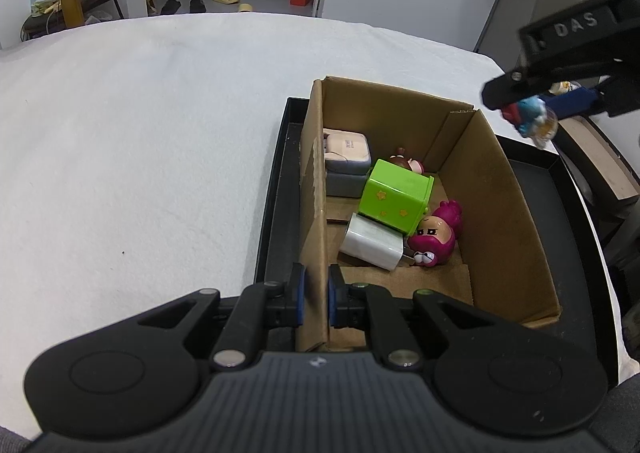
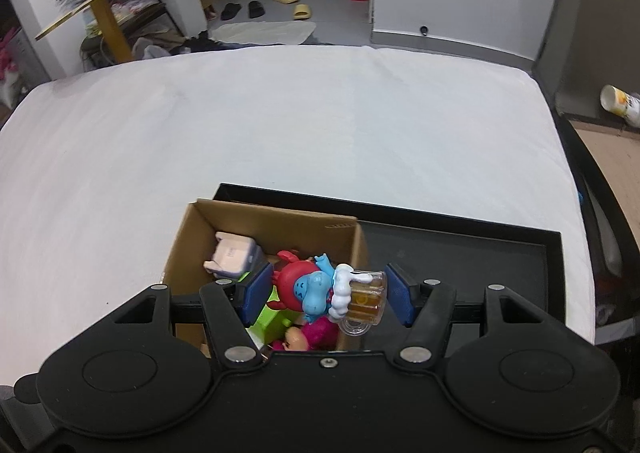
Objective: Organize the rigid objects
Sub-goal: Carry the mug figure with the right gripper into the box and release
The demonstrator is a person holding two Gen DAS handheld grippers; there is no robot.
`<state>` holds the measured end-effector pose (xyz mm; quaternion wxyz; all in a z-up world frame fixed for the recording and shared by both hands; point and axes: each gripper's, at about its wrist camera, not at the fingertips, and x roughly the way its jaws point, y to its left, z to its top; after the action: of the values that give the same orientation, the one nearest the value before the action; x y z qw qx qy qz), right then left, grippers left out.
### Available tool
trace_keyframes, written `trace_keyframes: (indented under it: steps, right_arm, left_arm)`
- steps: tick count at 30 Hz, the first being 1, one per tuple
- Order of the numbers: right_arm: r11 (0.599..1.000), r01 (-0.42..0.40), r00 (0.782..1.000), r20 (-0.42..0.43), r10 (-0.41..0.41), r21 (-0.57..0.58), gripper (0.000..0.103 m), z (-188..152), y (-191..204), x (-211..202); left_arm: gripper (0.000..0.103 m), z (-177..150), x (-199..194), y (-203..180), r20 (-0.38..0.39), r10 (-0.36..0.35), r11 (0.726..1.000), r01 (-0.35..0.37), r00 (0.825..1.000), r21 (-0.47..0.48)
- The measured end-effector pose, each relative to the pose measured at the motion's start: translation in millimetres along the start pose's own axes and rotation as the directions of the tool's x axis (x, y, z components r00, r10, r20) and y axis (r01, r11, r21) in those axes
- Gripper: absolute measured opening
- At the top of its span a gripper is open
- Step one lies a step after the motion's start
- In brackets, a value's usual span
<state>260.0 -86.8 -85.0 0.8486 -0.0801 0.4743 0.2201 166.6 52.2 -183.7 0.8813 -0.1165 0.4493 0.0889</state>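
- The left hand-held gripper (image 1: 316, 295) is closed onto the near-left wall of the cardboard box (image 1: 496, 213); one blue pad sits outside the wall and the other inside, and both touch it.
- The right hand-held gripper (image 2: 326, 293) is partly closed around a toy figure (image 2: 310, 287): a red crab-like body with a blue character in front, white foam and a clear beer mug at its right side. The left pad presses the red body and the right pad meets the mug.
- In the left wrist view, the right hand-held gripper (image 1: 532, 115) hangs above the box's far-right corner with the toy figure (image 1: 530, 119) between its fingertips, clear of the cardboard.
- In the right wrist view the held figure sits over the right part of the open box, near its right wall.
- Inside the box lie a green cube-shaped toy (image 1: 396, 195), tilted, a white charger plug (image 1: 372, 243) just beside it and partly under it, a magenta-haired doll (image 1: 436, 237) touching the plug's prongs, a small brown-haired figure (image 1: 406, 163) behind the cube, and a pale pink case (image 1: 346, 151) on a grey block in the far-left corner.
- The box stands in the left end of a black tray (image 2: 480, 253), which rests on the white-covered table (image 1: 140, 153).
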Motion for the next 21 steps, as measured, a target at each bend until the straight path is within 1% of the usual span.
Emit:
trace_keyframes:
  steps: [5, 9, 14, 21]
  right_arm:
    - [0.998, -0.025, 1.0, -0.009, 0.025, -0.055, 0.06, 4, 15, 7]
    - [0.997, -0.03, 0.999, -0.026, 0.028, -0.077, 0.06, 6, 24, 15]
    - [0.995, -0.025, 0.999, -0.049, 0.02, -0.1, 0.06, 7, 32, 27]
    - [0.995, -0.014, 0.997, -0.081, 0.006, -0.103, 0.06, 3, 34, 42]
  left_arm:
    - [0.01, 0, 0, 2, -0.001, -0.007, 1.0, 0.007, 1.0, -0.006]
    - [0.01, 0, -1, 2, -0.001, -0.009, 1.0, 0.009, 1.0, -0.006]
    - [0.01, -1, -1, 2, 0.0, -0.013, 1.0, 0.013, 1.0, -0.004]
    - [0.011, 0, 0, 4, -0.001, -0.018, 1.0, 0.018, 1.0, -0.009]
